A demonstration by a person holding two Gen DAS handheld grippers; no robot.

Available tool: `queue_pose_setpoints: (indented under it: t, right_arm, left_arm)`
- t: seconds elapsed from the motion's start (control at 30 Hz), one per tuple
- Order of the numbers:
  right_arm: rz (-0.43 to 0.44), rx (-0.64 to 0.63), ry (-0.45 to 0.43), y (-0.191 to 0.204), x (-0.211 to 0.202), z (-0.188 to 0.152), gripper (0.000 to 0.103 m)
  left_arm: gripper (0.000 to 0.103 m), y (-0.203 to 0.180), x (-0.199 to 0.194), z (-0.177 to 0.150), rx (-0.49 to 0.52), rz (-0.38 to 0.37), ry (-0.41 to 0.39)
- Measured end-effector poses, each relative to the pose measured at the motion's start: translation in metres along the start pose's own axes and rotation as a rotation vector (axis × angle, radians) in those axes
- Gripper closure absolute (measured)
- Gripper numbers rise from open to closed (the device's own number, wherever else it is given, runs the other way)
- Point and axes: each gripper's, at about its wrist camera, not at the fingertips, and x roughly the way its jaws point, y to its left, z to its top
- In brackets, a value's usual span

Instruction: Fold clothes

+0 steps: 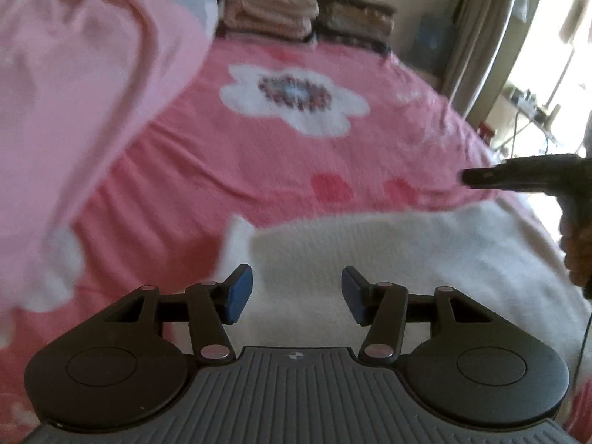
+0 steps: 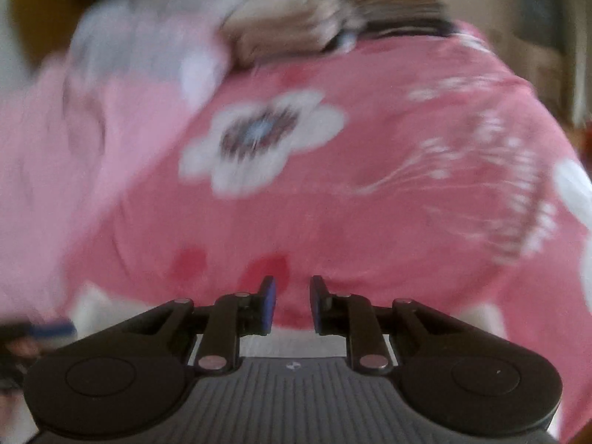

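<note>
The white knitted garment (image 1: 388, 259) lies spread on the pink flowered bedsheet (image 1: 259, 170) right under my left gripper (image 1: 298, 296), its near edge running below my blue pads (image 1: 240, 292), which stand apart with nothing pinched between them. My right gripper (image 2: 290, 305) hangs over the sheet with its jaws narrowed but a gap showing and no cloth in it (the same white knit shows only as a sliver beneath it). From the left view I also see that right gripper off to the side, above the garment's far edge.

I judge the knit to be light, soft and floppy, with a fuzzy surface that should hold well in the pads. It will sag and stretch if I lift it by one point, so I would take it at two corners of one edge, the small flap (image 1: 236, 236) at its left end being my nearest hold. A pale pink cloth (image 1: 85, 92) heaps at the left; folded towels (image 1: 270, 7) sit far back.
</note>
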Motion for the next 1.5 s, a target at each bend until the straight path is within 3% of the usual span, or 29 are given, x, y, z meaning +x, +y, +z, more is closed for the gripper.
queue_pose_setpoints:
  t: [0.13,0.27,0.37,0.43,0.47,0.53,0.63,0.8,0.9,1.03,1.17,1.27,1.4,1.5]
  right_arm:
    - [-0.022,0.070,-0.079,-0.026,-0.076,0.003,0.082]
    - [-0.035,0.046,-0.063,-0.036,-0.111,-0.023,0.082]
    - [-0.083,0.029,-0.039,-0.041,-0.105,-0.045,0.084]
    - [-0.185,-0.029,-0.015,-0.048,-0.085,-0.061,0.085]
    - [-0.201,-0.033,-0.007,-0.055,-0.078,-0.066,0.095]
    - [-0.201,-0.022,0.001,-0.069,-0.066,-0.076,0.096]
    - [-0.217,-0.034,0.016,-0.060,-0.074,-0.063,0.096]
    - [-0.207,-0.083,-0.049,-0.047,-0.087,-0.049,0.095]
    - [-0.254,-0.123,0.014,-0.060,-0.062,-0.059,0.096]
    - [-0.258,-0.150,0.034,-0.059,-0.070,-0.054,0.096]
    - [-0.190,-0.140,-0.011,-0.049,-0.120,-0.050,0.095]
    - [-0.138,-0.169,0.029,-0.037,-0.150,-0.069,0.095]
    - [-0.156,-0.130,0.162,-0.053,-0.130,-0.120,0.095]
    - [-0.113,-0.001,0.121,-0.073,-0.126,-0.128,0.095]
  left_arm:
    - [0.050,0.001,-0.048,-0.006,-0.002,-0.028,-0.027]
    - [0.051,-0.007,-0.065,-0.029,-0.007,-0.105,0.027]
    - [0.059,-0.007,-0.052,-0.051,-0.032,-0.070,0.079]
    - [0.063,0.001,-0.040,-0.065,-0.057,-0.044,0.091]
    - [0.064,0.005,-0.036,-0.069,-0.070,-0.036,0.090]
    - [0.064,0.008,-0.038,-0.071,-0.096,-0.045,0.076]
    - [0.063,0.012,-0.040,-0.073,-0.127,-0.057,0.063]
    - [0.063,0.017,-0.039,-0.076,-0.153,-0.078,0.057]
    - [0.063,0.019,-0.038,-0.078,-0.156,-0.090,0.045]
    - [0.063,0.019,-0.039,-0.077,-0.144,-0.093,0.050]
    - [0.063,0.019,-0.039,-0.077,-0.144,-0.096,0.053]
    - [0.063,0.020,-0.039,-0.078,-0.149,-0.098,0.049]
    - [0.063,0.020,-0.037,-0.079,-0.138,-0.103,0.046]
    - [0.063,0.020,-0.037,-0.077,-0.116,-0.106,0.051]
